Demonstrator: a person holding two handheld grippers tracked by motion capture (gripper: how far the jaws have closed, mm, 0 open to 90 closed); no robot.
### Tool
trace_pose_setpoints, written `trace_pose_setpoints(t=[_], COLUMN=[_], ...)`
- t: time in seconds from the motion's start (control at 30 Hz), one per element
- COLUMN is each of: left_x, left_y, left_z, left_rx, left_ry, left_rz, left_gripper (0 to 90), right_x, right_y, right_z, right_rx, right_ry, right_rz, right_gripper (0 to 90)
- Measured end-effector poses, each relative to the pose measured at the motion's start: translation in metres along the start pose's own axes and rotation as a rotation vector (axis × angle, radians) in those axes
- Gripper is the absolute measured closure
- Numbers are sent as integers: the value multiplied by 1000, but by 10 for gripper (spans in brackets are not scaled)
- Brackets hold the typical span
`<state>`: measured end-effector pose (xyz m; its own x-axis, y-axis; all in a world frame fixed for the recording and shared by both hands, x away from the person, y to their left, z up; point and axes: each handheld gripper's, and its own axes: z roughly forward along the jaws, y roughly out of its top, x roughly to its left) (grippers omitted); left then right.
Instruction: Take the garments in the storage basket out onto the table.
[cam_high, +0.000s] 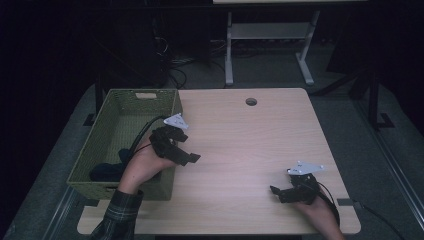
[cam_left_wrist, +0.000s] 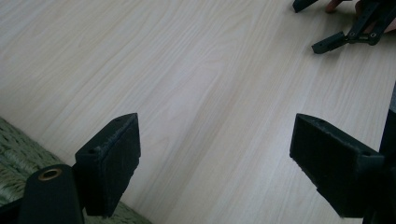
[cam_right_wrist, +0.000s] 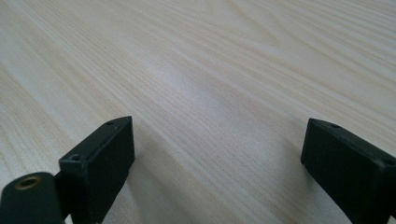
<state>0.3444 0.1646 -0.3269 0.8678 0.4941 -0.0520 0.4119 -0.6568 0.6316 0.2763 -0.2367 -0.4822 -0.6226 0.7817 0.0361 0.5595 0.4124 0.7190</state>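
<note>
The left gripper (cam_high: 186, 156) is held up in the left hand (cam_high: 142, 167), and its two black jaws are spread wide apart with nothing between them. A checked sleeve (cam_high: 120, 212) covers that arm. The right gripper (cam_high: 278, 192) sits low in the right hand (cam_high: 317, 210). Its jaws are wide apart too, and they hold nothing. The two grippers are well apart.

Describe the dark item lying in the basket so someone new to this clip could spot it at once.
Start at the light wooden table; a green woven basket sits on its left edge. In the basket's near end, just left of the person's left hand, lies a dark cloth-like bundle, the basket's sole visible content.
</note>
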Motion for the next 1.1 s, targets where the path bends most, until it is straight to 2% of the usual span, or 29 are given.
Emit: trace_pose_setpoints(t=[0.37, 1.1], left_x=[6, 19], left_y=[-7, -25], left_z=[-16, -41], left_rx=[-10, 4], left_ry=[34, 94], left_rz=[-26, -66], left_gripper=[161, 161], right_x=[0, 0], right_y=[0, 0], right_z=[0, 0], right_rx=[0, 0], right_ry=[0, 0], right_rz=[1, 1], right_gripper=[93, 93])
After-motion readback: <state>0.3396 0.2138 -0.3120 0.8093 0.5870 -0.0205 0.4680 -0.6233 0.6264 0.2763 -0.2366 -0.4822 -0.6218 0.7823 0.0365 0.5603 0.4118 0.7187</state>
